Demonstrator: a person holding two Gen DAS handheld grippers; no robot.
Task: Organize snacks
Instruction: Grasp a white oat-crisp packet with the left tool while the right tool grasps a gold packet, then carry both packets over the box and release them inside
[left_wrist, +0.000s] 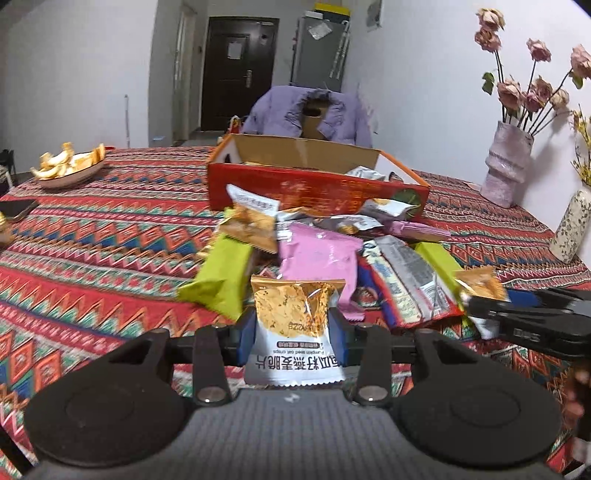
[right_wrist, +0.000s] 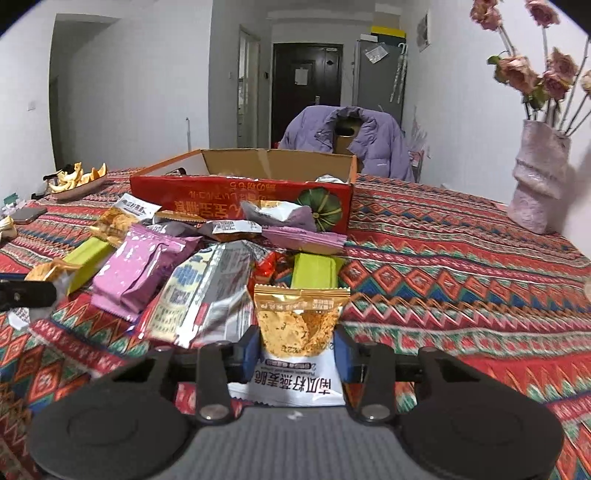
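**Two oat-crisp packets gripped, box waiting beyond the pile**

Left claw (left_wrist: 293, 334) closed on a gold-and-white oat-crisp packet (left_wrist: 295, 314), pads pinching its sides at mid-height. Ahead, loose snack pile (left_wrist: 325, 254) on the patterned table (left_wrist: 92, 229), red cardboard box (left_wrist: 317, 188) just behind. Right claw (right_wrist: 299, 354) likewise clamped on a second oat-crisp packet (right_wrist: 301, 321). Probably light, crinkly, slippery film around brittle crisps: best held gently across the sealed edges, never squeezed hard at the middle.
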